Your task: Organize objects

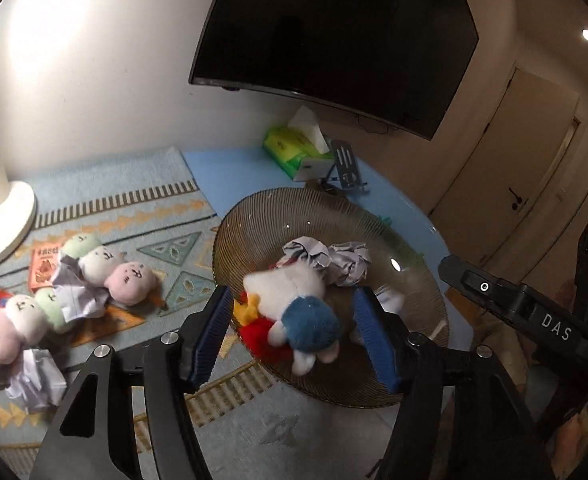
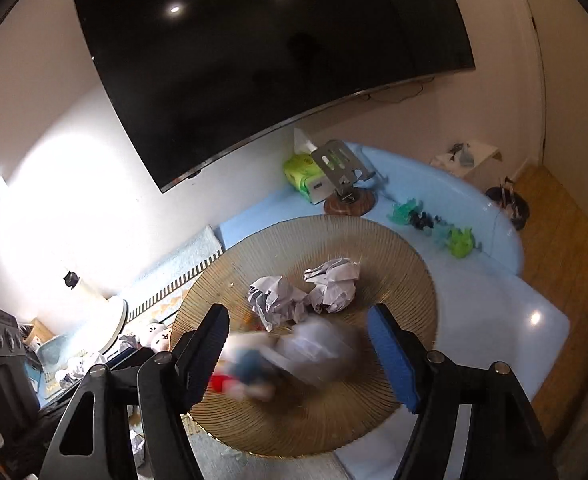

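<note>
A brown ribbed glass plate [image 1: 398,268] lies on the table, half on the rug. In it are two crumpled paper balls [image 1: 308,252] [image 1: 350,266] and a white, blue and red plush toy [image 1: 310,320]. My left gripper [image 1: 293,290] hovers over the plate, open. The toy lies between and below its blue pads, and neither pad touches it. In the right wrist view my right gripper [image 2: 298,308] is open over the same plate [image 2: 394,256]. The plush toy [image 2: 314,352] shows blurred between its fingers, free of the pads, near the paper balls [image 2: 276,300].
On the patterned rug [image 1: 166,208] at left lie several round plush toys [image 1: 106,276], crumpled papers [image 1: 34,384] and an orange card [image 1: 44,264]. A white lamp base [image 1: 2,220] stands beyond them. By the wall are a tissue box [image 1: 294,148], a metal stand [image 1: 346,164] and a TV [image 1: 334,32]. Small green figures [image 2: 460,240] lie on the blue tabletop.
</note>
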### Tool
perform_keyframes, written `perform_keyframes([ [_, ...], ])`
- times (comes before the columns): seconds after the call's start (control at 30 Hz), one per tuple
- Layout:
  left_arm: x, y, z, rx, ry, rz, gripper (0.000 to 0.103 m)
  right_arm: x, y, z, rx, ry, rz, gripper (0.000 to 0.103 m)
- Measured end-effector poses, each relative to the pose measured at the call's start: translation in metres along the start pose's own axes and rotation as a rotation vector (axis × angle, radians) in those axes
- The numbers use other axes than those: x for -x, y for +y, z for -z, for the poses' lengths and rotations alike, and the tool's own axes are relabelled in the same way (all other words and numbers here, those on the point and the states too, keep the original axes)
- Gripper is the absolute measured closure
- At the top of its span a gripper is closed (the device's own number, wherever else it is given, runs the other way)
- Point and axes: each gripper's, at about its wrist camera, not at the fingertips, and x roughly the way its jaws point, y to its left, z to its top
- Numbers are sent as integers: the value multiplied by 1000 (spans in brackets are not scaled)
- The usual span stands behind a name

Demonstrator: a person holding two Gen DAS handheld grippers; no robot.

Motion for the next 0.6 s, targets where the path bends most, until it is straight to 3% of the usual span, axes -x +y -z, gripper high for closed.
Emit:
perform_keyframes([
  [0.07,21,13,8,27,-32,28,42,7,12,9,33,-8,-56,32],
  [0.17,69,38,29,52,-102,-30,41,13,49,34,111,6,-164,31],
  [0.33,158,84,90,25,-223,-345,36,13,145,109,312,32,-386,18],
  [0.43,195,126,123,85,-234,-549,31,2,207,152,421,69,-505,16],
  [0.5,207,153,138,126,-234,-671,31,-12,239,172,466,87,-515,16],
  [0.6,217,196,149,221,-215,-755,31,-39,269,191,515,140,-481,16],
])
